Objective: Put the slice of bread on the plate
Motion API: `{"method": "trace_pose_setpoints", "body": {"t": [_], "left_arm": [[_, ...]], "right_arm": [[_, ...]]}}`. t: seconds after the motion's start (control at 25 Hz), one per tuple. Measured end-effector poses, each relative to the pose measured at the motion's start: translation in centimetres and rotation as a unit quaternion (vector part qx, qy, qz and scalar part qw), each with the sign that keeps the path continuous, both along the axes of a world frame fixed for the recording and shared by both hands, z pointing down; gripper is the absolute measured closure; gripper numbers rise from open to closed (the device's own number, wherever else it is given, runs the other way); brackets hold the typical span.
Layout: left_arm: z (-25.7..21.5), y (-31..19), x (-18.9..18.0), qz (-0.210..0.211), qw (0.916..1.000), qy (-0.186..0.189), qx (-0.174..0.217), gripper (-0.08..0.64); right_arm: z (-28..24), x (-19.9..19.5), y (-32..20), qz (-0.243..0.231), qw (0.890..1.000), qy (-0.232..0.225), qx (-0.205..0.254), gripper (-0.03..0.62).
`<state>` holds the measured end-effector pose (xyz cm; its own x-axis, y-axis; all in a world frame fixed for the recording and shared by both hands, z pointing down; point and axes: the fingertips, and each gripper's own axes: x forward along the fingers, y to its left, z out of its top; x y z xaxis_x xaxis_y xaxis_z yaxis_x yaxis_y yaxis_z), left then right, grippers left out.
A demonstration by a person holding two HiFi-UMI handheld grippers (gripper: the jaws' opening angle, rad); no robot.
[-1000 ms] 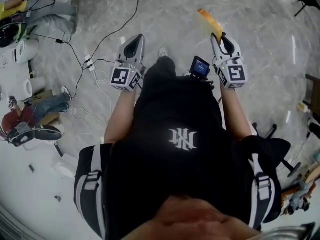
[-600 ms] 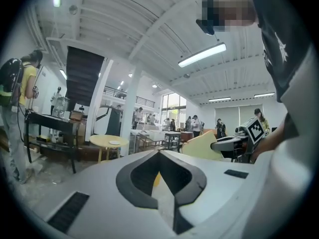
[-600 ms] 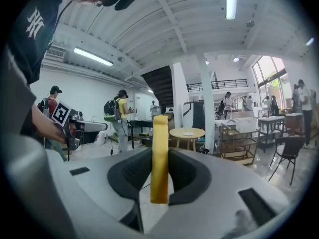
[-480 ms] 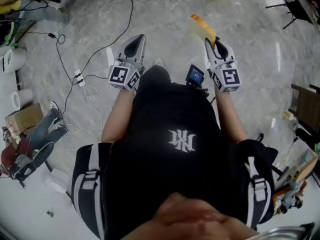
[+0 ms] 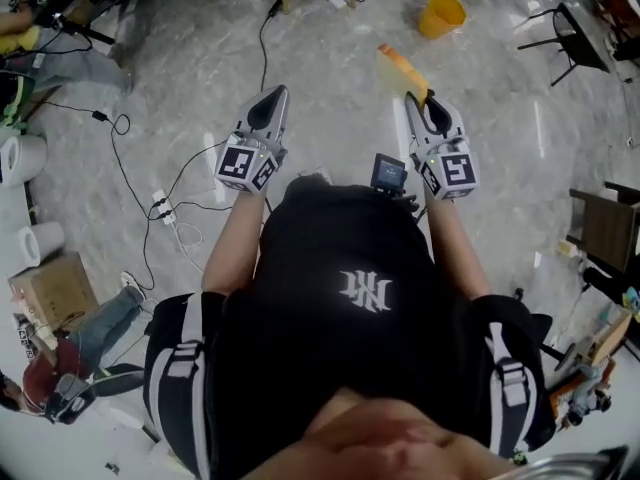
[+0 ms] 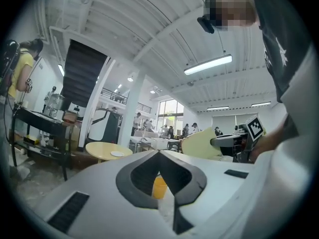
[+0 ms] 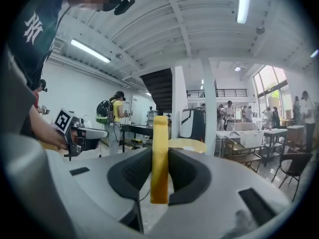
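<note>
The bread slice (image 5: 400,68) is pale with a brown-yellow crust and sticks out forward from my right gripper (image 5: 424,101), which is shut on its near end. In the right gripper view the slice (image 7: 159,158) stands edge-on between the dark pads. My left gripper (image 5: 268,110) is held level beside it, shut and with nothing in it; its jaw tips meet in the left gripper view (image 6: 159,153). A small white plate (image 6: 117,154) lies on a round yellow table (image 6: 108,150) ahead; that table (image 7: 187,144) also shows past the bread.
A yellow bucket (image 5: 441,14) stands on the grey floor ahead right. Cables and a power strip (image 5: 165,211) lie at left, with a cardboard box (image 5: 55,293). Chairs (image 5: 575,28) stand at the right. People and tables (image 7: 259,136) fill the far hall.
The person has walked forward: the floor slid down the head view, and the bucket and table legs came into sight. Both grippers keep their pose, bread still held.
</note>
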<state>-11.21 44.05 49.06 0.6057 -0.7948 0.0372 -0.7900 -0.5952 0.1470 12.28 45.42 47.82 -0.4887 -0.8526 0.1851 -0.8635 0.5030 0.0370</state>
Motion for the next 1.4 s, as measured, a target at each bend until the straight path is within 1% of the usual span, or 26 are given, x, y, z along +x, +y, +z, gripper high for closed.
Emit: {"method": "trace_pose_setpoints", "body": {"t": [0.12,0.24,0.4,0.52,0.64,0.8,0.92,1.12,1.24,1.32,1.4], "left_arm": [[0.7,-3.3,-0.6,0.02,0.9998,0.001,-0.002,0.549],[0.9,-5.1,0.3,0.038,0.9992,0.007,-0.005,0.549],[1.7,-7.0,0.4,0.041,0.9989,0.02,-0.015,0.549],[2.9,-9.4,0.0,0.036,0.9989,0.015,-0.027,0.549],[3.2,-12.9,-0.1,0.018,0.9993,0.006,-0.032,0.549],[2.8,-18.1,1.1,0.003,0.9994,-0.009,-0.033,0.549],[2.3,-22.8,3.1,0.002,0.9994,-0.011,-0.032,0.549],[0.7,-30.4,6.6,-0.004,0.9997,-0.011,-0.021,0.549],[0.2,-34.0,8.0,-0.007,0.9996,-0.021,-0.017,0.549],[-0.3,-36.2,8.3,-0.012,0.9995,-0.025,-0.015,0.549],[-0.9,-38.4,7.8,-0.02,0.9993,-0.027,-0.015,0.549]], "right_arm": [[-0.2,-1.3,-2.6,0.01,1.0,-0.001,0.002,0.502],[0.3,-1.9,-4.3,0.006,1.0,0.004,-0.009,0.502],[1.7,-1.8,-6.8,0.007,1.0,0.005,-0.024,0.502],[2.3,-1.7,-10.0,0.003,1.0,0.0,-0.022,0.502],[2.9,-1.1,-14.1,-0.005,1.0,-0.013,-0.023,0.502],[3.2,-0.4,-19.9,-0.027,0.999,-0.027,-0.03,0.502],[2.3,0.4,-25.3,-0.045,0.998,-0.029,-0.021,0.502],[1.0,2.9,-33.8,-0.063,0.997,-0.033,-0.006,0.502],[0.5,4.3,-38.0,-0.071,0.997,-0.041,0.002,0.502],[0.6,4.9,-40.7,-0.074,0.996,-0.044,0.003,0.502],[1.0,5.1,-43.5,-0.071,0.996,-0.047,0.0,0.502]]}}
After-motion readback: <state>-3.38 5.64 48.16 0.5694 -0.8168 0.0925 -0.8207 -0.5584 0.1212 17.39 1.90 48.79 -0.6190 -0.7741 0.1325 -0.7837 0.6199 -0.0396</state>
